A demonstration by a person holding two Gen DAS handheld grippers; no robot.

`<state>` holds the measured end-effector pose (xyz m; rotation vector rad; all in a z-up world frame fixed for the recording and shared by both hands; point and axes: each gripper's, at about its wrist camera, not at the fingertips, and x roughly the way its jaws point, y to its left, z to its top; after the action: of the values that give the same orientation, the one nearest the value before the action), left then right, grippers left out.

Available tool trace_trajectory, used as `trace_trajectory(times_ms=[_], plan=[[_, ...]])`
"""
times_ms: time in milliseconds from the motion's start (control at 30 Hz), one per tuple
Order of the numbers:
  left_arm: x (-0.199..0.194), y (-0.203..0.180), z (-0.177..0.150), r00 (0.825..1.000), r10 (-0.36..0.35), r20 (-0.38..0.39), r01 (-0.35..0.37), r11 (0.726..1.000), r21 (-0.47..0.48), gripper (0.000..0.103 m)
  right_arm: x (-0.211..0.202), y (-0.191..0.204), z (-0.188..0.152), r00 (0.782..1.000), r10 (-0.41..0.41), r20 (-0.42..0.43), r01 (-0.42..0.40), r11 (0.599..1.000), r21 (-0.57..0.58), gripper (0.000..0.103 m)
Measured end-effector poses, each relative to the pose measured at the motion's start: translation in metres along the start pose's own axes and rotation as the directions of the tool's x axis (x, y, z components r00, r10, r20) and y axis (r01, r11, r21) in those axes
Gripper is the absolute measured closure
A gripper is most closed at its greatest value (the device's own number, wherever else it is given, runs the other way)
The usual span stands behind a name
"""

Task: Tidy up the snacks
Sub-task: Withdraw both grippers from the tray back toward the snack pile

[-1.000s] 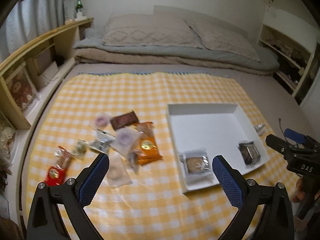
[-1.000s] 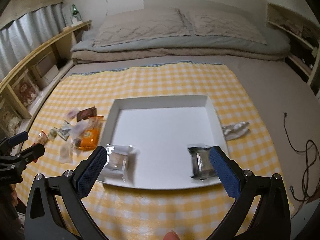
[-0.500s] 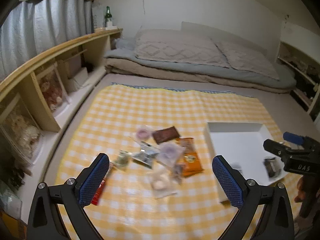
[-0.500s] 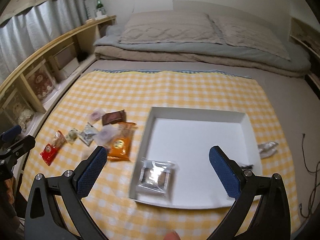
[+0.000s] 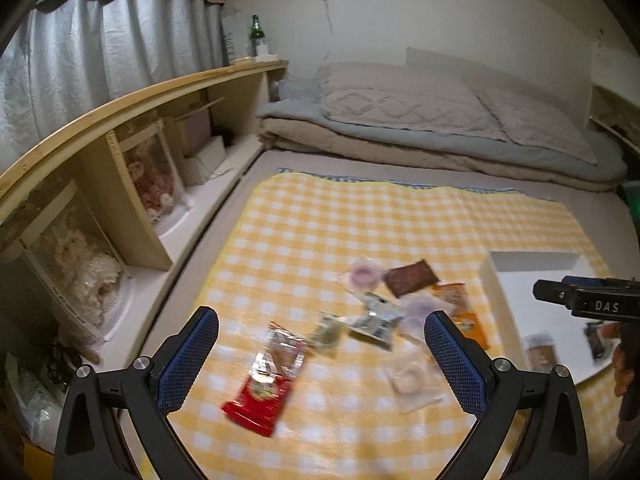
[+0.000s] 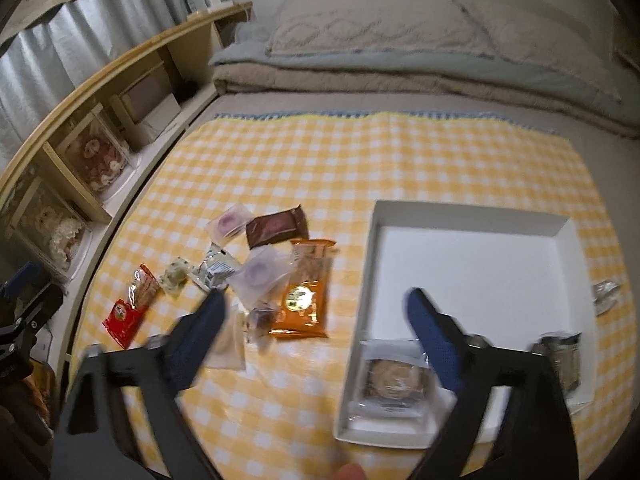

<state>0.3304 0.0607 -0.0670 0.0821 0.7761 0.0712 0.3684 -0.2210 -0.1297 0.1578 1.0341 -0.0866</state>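
- The left gripper (image 5: pixel 320 354) hung open and empty above the red snack packet (image 5: pixel 266 382).
- The right gripper (image 6: pixel 314 338) was open too, empty.
- Loose snacks (image 6: pixel 256 268) lay at nine o'clock of the white tray (image 6: pixel 472 264).

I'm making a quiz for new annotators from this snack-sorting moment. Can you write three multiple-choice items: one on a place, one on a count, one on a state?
1. Where does the brown packet lie?
A in the tray
B on the checked cloth
C on the shelf

2. How many snacks lie in the white tray?
A none
B two
C five

3. How is the left gripper?
A open, holding nothing
B shut on a packet
C out of view

Answers:
1 B, it lies left of the tray.
2 B, a cookie pack and a dark pack.
3 A, its fingers stand wide apart.
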Motion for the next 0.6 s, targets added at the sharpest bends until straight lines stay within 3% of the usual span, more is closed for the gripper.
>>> trace_trajectory(times_ms=[233,600], plan=[[0.046,0.022,-0.009,0.994,0.077,-0.076,-0.075,0.997,0.035,0.0,0.049,0.008,0.005,0.995,0.011,-0.104,-0.01,1.0,0.012,0.034],[0.118,0.013,-0.007,0.968,0.071,-0.241,-0.045,0.993,0.111,0.0,0.113,0.006,0.006,0.974,-0.007,-0.226,0.01,1.0,0.011,0.035]])
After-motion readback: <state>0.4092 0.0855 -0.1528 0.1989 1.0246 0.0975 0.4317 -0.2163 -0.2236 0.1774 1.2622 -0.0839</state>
